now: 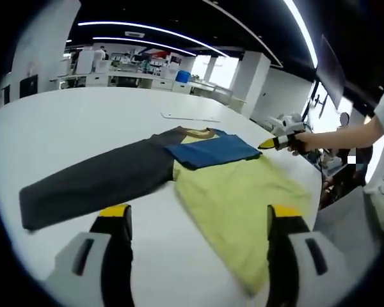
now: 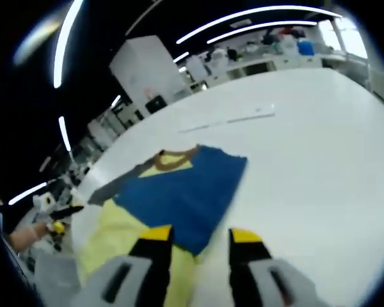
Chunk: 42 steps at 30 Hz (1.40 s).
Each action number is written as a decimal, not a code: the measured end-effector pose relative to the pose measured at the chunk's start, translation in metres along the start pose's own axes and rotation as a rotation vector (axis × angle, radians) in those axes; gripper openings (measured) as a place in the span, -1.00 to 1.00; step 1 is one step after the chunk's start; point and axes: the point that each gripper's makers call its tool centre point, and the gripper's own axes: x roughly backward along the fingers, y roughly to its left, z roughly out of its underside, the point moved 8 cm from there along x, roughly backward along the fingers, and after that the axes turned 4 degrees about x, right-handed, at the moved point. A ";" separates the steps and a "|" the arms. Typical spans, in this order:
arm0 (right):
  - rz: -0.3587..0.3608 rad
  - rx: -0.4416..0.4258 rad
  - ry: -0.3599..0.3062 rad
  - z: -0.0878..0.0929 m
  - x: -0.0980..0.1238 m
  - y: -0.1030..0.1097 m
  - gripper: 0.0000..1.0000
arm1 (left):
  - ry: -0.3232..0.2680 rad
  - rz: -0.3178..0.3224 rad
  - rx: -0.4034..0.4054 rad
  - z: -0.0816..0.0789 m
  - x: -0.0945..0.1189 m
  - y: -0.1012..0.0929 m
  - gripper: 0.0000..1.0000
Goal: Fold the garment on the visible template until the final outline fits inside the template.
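Observation:
The garment lies flat on the white table (image 1: pixel 83 115). Its yellow body (image 1: pixel 237 204) runs toward me, a blue sleeve (image 1: pixel 211 150) is folded across the chest, and a dark grey sleeve (image 1: pixel 96 182) stretches out to the left. My left gripper (image 1: pixel 198 212) hovers open over the hem, its jaws wide apart with nothing between them. A hand holds my right gripper (image 1: pixel 266 146) at the shirt's right edge. In the right gripper view, my right gripper (image 2: pixel 201 235) is open just above the blue sleeve (image 2: pixel 185 192), beside the yellow body (image 2: pixel 112 240) and brown collar (image 2: pixel 174 157).
A thin white sheet (image 1: pixel 192 117) lies flat beyond the collar, also in the right gripper view as a white sheet (image 2: pixel 233 118). A person's arm (image 1: pixel 352 134) reaches in from the right. Desks and shelves (image 1: pixel 134 70) stand far behind. My left gripper (image 2: pixel 64 211) shows at left.

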 end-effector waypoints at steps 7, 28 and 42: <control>-0.054 0.074 -0.011 0.008 0.011 0.016 0.62 | -0.011 -0.001 0.018 -0.003 0.001 0.002 0.70; -0.134 0.244 -0.060 0.013 0.059 0.064 0.99 | -0.058 -0.062 0.016 -0.002 0.017 0.022 0.73; -0.116 0.332 0.039 0.036 0.082 0.081 0.99 | -0.057 -0.164 0.018 -0.009 0.028 0.049 0.71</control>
